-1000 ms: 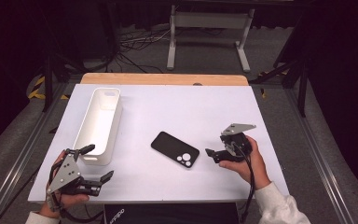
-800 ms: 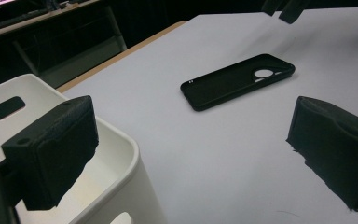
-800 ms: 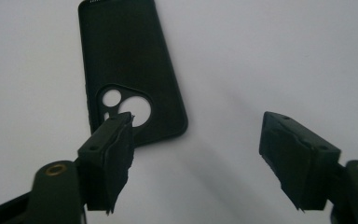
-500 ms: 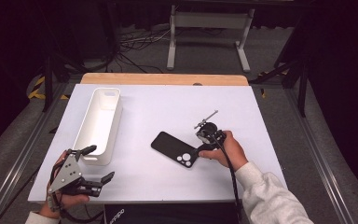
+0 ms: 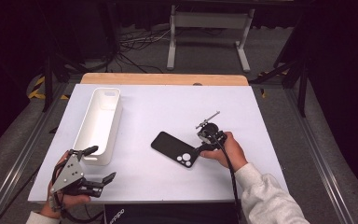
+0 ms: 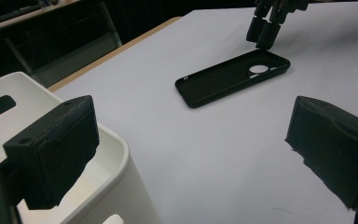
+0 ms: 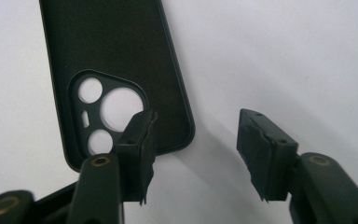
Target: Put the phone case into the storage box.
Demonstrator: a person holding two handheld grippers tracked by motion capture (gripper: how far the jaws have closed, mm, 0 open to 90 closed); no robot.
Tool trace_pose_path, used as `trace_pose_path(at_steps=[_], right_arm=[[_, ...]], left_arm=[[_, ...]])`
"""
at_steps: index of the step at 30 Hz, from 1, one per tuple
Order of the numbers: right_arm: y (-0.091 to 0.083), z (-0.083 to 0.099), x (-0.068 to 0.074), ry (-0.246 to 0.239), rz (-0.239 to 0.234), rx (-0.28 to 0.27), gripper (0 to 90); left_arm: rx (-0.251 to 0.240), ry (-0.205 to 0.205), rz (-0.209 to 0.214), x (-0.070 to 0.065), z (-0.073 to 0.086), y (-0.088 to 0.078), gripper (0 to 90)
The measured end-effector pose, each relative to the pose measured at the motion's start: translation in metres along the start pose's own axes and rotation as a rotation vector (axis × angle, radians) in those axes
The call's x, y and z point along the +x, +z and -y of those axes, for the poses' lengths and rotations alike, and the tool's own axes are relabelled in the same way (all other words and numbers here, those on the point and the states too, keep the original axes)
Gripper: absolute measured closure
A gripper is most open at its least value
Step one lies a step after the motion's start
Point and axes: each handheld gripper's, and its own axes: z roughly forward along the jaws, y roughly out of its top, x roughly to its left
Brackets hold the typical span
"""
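R claw (image 7: 193,154) half-open, closing over phone case (image 7: 112,60) corner.

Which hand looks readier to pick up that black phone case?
The right: its tool sits at the black rubbery phone case's camera-hole corner, jaws just closing, not gripping. The left tool waits by the white plastic bin.

The left gripper (image 5: 95,164) is showing a black frame with a grey three-cornered plate on top, dotted with small dark screws. Its fingers (image 6: 51,149) are ending in blocky black pads, matt and slightly rough at the edges. The right gripper (image 7: 193,156) is likewise black, its arms carrying brass-coloured pivot pins and its pads showing tiny holes along the side. A black cable is trailing back from it. The person is wearing a pale grey sleeve (image 5: 268,198) with a ribbed cuff.
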Motion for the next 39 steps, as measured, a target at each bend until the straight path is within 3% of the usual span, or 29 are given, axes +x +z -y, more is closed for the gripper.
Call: trace_pose_path(at_steps=[2,7,9,12,16,19,21,30,34,39], right_arm=[[-0.001,0.002,0.0,-0.002,0.005,-0.009,55.1],[-0.006,0.008,0.002,-0.038,-0.004,-0.058,83.9],[-0.008,0.008,0.006,-0.061,-0.018,-0.085,90.0],[-0.007,0.007,0.005,-0.064,0.013,-0.1,90.0],[-0.005,0.008,0.001,-0.024,0.017,-0.174,90.0],[-0.006,0.012,0.005,-0.025,-0.015,-0.216,90.0],[-0.006,0.02,0.017,-0.049,-0.059,-0.249,90.0],[-0.002,0.034,0.052,-0.134,-0.146,-0.268,90.0],[0.005,0.036,0.06,-0.167,-0.162,-0.246,90.0],[0.011,0.039,0.062,-0.184,-0.151,-0.216,90.0]], left_arm=[[0.002,0.005,0.0,0.0,0.0,0.0,3.0],[0.005,0.009,-0.002,0.001,0.0,0.0,3.4],[0.002,-0.004,0.002,0.001,0.001,0.0,3.4],[0.003,-0.001,0.002,0.0,0.0,0.0,3.5],[0.005,-0.002,0.005,0.001,0.001,0.001,3.6],[0.006,-0.004,0.003,0.001,0.001,0.001,3.6],[0.006,-0.014,0.007,0.001,0.002,0.001,3.7],[0.018,-0.001,0.008,0.001,0.001,0.002,3.8],[0.02,-0.006,0.012,0.0,0.001,0.003,3.8],[0.026,-0.006,0.016,0.0,0.002,0.003,3.9]])
